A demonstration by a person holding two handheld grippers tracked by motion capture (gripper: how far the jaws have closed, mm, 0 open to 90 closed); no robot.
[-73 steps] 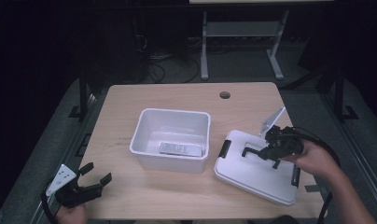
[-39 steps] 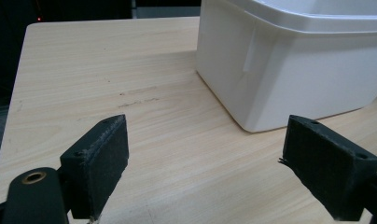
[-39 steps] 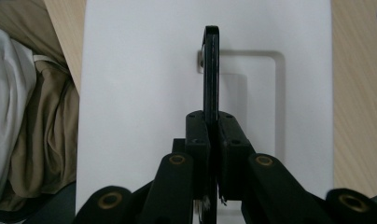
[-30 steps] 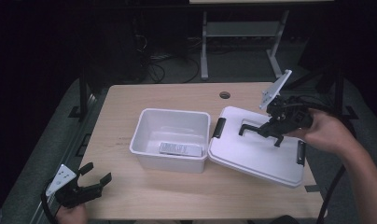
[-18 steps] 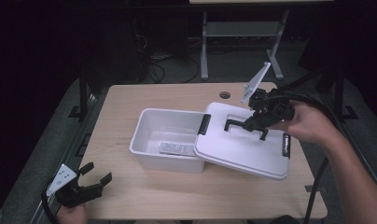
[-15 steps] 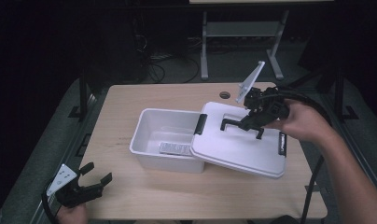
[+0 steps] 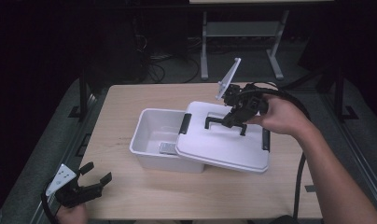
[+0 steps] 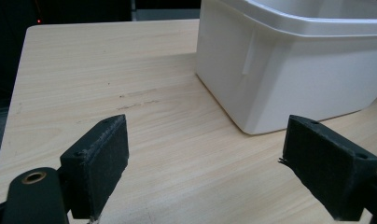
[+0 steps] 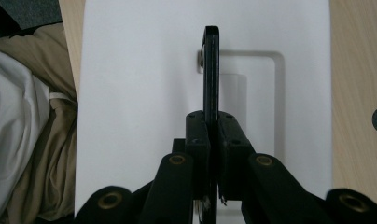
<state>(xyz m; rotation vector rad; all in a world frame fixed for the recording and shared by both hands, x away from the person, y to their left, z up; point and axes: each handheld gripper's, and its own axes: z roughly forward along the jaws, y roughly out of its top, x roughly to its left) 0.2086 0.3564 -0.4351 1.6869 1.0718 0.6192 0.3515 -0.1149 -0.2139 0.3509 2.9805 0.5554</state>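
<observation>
A white plastic bin (image 7: 151, 135) stands mid-table with a small grey flat object (image 7: 167, 148) inside. Its white lid (image 7: 224, 144) hangs tilted over the bin's right half, lifted by its black handle (image 7: 223, 122). My right gripper (image 7: 237, 115) is shut on that handle; in the right gripper view the handle (image 9: 211, 74) runs edge-on between the pads above the lid (image 9: 140, 79). My left gripper (image 7: 91, 179) rests open at the table's front left corner. In the left gripper view its pads (image 8: 99, 161) stand wide apart, with the bin's wall (image 8: 289, 79) ahead to the right.
The wooden table (image 7: 130, 196) has a round cable hole near its far edge. Black latches (image 7: 185, 123) sit on the lid's ends. A metal stand (image 7: 242, 32) and cables lie on the dark floor beyond the table. Cloth (image 9: 28, 140) shows beside the lid in the right gripper view.
My right gripper has lifted the lid from the table at the right and carried it leftward over the bin. The left gripper has stayed still.
</observation>
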